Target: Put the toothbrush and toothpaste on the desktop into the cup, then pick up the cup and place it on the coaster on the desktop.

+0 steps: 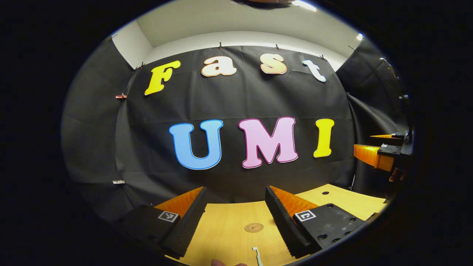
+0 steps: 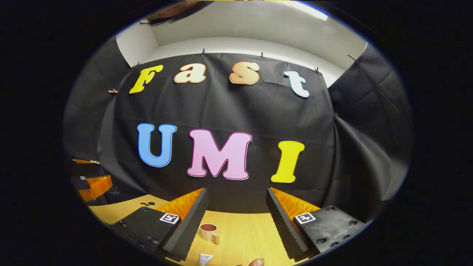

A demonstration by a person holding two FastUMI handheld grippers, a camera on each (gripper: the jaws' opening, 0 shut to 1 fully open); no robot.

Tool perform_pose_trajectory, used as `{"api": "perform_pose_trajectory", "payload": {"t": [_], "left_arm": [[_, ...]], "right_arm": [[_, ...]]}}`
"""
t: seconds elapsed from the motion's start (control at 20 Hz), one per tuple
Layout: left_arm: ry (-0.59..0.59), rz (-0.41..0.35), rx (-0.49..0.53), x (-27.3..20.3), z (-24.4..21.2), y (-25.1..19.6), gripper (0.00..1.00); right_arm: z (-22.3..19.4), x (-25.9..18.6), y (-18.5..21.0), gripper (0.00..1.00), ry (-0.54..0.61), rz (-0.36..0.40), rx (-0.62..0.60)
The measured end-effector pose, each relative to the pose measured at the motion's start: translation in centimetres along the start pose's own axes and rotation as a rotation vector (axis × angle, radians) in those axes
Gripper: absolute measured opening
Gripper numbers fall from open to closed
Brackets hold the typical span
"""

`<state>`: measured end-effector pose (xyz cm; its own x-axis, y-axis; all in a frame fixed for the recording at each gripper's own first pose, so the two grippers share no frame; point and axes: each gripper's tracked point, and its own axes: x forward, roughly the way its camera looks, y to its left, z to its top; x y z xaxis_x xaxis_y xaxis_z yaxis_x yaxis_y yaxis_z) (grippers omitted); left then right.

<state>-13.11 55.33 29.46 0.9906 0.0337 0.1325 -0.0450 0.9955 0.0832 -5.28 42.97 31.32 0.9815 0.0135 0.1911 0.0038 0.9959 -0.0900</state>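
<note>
Nothing is gripped yet: my left gripper and right gripper both hang wide above the desktop. Toothbrush lies at 6 o'clock below the coaster; cup and toothpaste sit at 7 o'clock. Next, I judge, comes lowering onto the toothbrush.

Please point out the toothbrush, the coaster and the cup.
toothbrush (image 1: 256, 254), left gripper view, on its head end.
coaster (image 1: 254, 227), left gripper view, on the middle of the round disc.
cup (image 2: 208, 231), right gripper view, on its side wall.
</note>
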Motion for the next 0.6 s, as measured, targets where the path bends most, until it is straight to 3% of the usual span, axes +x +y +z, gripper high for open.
{"api": "perform_pose_trajectory", "payload": {"t": [0.6], "left_arm": [[0.029, 0.074, 0.024, -0.7, -1.0, 0.7, 0.98]], "right_arm": [[-1.5, 1.3, 2.6, 0.96, 0.03, 0.086, 0.075]]}}
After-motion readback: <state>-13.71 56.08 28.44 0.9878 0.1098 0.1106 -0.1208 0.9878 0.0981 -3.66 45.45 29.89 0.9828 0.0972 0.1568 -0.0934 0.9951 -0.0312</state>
